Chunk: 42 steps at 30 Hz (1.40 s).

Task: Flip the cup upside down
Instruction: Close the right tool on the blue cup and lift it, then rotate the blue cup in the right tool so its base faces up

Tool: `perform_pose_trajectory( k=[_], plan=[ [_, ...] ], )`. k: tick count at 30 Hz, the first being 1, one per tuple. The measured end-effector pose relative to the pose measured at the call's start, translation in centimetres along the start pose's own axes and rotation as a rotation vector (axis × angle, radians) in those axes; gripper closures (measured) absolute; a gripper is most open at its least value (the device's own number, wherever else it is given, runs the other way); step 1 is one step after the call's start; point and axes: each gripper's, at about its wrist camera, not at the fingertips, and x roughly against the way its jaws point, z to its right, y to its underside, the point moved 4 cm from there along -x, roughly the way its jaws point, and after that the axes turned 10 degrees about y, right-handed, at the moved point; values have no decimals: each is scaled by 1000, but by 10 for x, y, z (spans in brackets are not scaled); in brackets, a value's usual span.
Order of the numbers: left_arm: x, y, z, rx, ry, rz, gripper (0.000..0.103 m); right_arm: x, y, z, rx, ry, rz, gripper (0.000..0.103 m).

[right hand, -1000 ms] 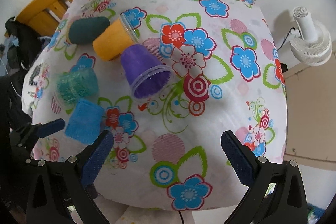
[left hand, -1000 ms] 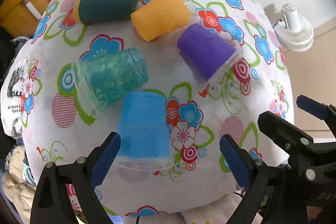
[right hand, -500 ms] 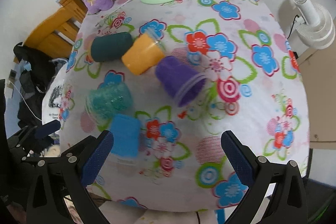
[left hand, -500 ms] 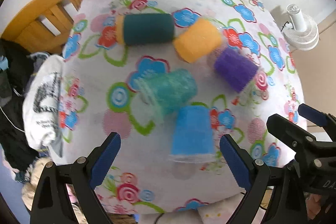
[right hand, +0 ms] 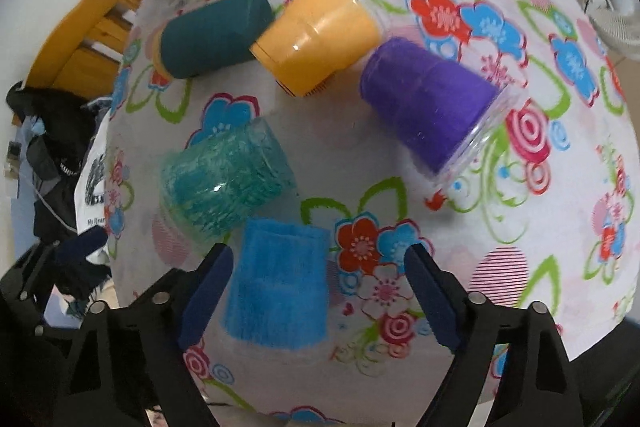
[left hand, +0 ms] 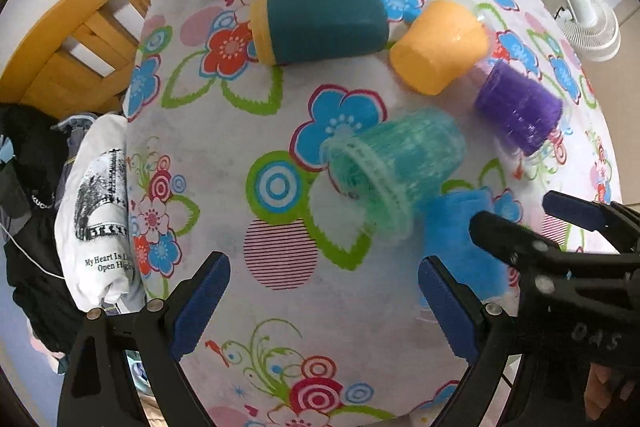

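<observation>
The left gripper is built of matte black plastic arms that widen toward the camera, each tipped with a flat, ribbed, dark blue pad. Small silver screws sit at the arm joints. The right gripper has the same black arms, blue pads and silver screws. Faint embossed letters mark its black body in the left wrist view, and a sliver of skin shows beneath.
</observation>
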Motion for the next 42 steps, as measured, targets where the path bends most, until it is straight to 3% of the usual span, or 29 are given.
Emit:
perform_pose_trajectory(
  k=[6, 9, 11, 16, 28, 33, 42],
  plan=[
    [-13, 1, -7, -12, 10, -24, 7, -22, -1, -7, -52, -58, -78, 23],
    [-19, 1, -8, -14, 18, -34, 7, -27, -2, -14, -30, -36, -100, 31],
    [-21, 1, -8, -14, 21, -38, 7, -32, 0, -17, -30, -49, -123, 42],
    [-24, 1, -12, -10, 26, -48, 7, -32, 2, -16, -40, -75, -121, 46],
    [6, -2, 24, -15, 49, 30, 7, 32, 1, 10, 53, 14, 111, 46],
    [24, -1, 37, 38, 94, 81, 7, 65, 3, 27, 88, -2, 222, 46],
    [51, 8, 53, 92, 76, 190, 7, 109, 16, 46, 157, -13, 410, 46]
  ],
)
